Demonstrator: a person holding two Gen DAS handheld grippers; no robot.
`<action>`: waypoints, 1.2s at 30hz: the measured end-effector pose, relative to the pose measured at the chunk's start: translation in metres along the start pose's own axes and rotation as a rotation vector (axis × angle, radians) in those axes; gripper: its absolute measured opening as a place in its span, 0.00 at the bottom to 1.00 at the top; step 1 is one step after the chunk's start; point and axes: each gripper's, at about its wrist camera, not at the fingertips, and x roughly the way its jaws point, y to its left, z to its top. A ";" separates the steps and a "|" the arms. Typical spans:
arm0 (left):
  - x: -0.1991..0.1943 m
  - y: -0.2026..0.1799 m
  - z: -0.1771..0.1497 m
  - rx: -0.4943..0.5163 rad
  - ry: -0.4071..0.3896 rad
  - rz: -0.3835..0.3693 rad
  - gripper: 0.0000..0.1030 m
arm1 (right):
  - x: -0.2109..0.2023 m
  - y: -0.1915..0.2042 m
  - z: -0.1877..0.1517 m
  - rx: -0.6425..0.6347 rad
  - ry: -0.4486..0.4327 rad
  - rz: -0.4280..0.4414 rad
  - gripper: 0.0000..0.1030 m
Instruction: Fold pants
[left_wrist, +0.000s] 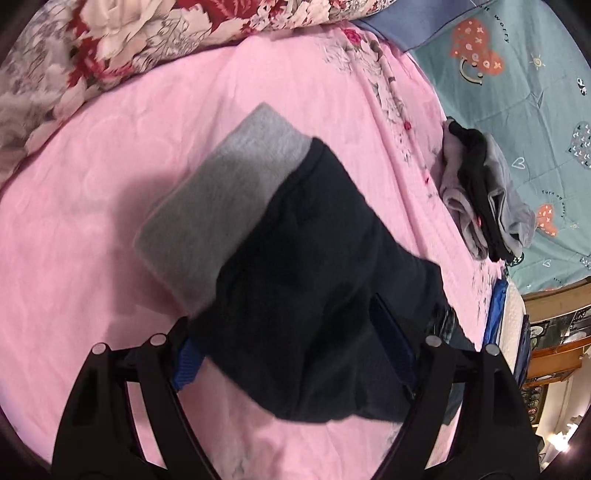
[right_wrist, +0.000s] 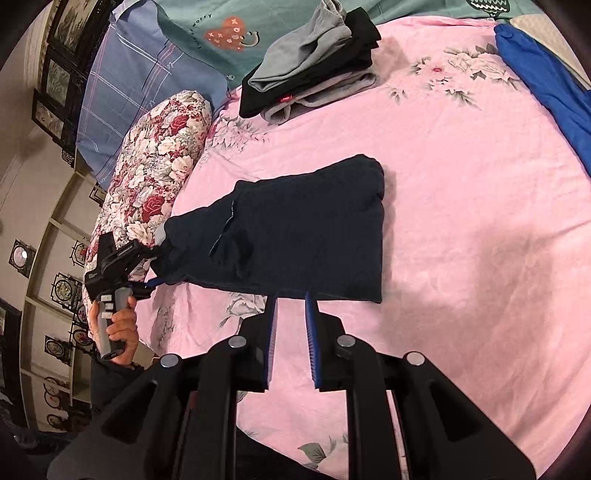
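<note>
Dark navy pants (right_wrist: 306, 236) lie folded on the pink bedsheet (right_wrist: 461, 221). In the left wrist view the pants (left_wrist: 314, 295) drape between my left gripper's fingers (left_wrist: 295, 354), with a grey lining or waistband part (left_wrist: 221, 199) showing beyond. The left gripper's jaws stand wide apart with the cloth lying across them; in the right wrist view the left gripper (right_wrist: 153, 269) sits at the pants' left end. My right gripper (right_wrist: 291, 299) is just short of the pants' near edge, jaws slightly apart, holding nothing.
A stack of folded grey and black clothes (right_wrist: 314, 66) lies at the far side of the bed, and shows in the left view (left_wrist: 480, 192). A floral pillow (right_wrist: 155, 166), a blue cloth (right_wrist: 554, 96) and a teal sheet (left_wrist: 517, 92) border the area.
</note>
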 end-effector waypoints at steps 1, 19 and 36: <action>0.002 -0.001 0.004 0.006 -0.010 0.004 0.73 | 0.001 0.000 0.000 0.004 0.002 0.001 0.15; -0.060 -0.056 -0.022 0.288 -0.206 -0.089 0.21 | 0.133 0.101 0.069 -0.243 0.183 -0.050 0.15; -0.053 -0.044 -0.012 0.270 -0.169 -0.118 0.21 | 0.250 0.147 0.087 -0.270 0.347 -0.135 0.15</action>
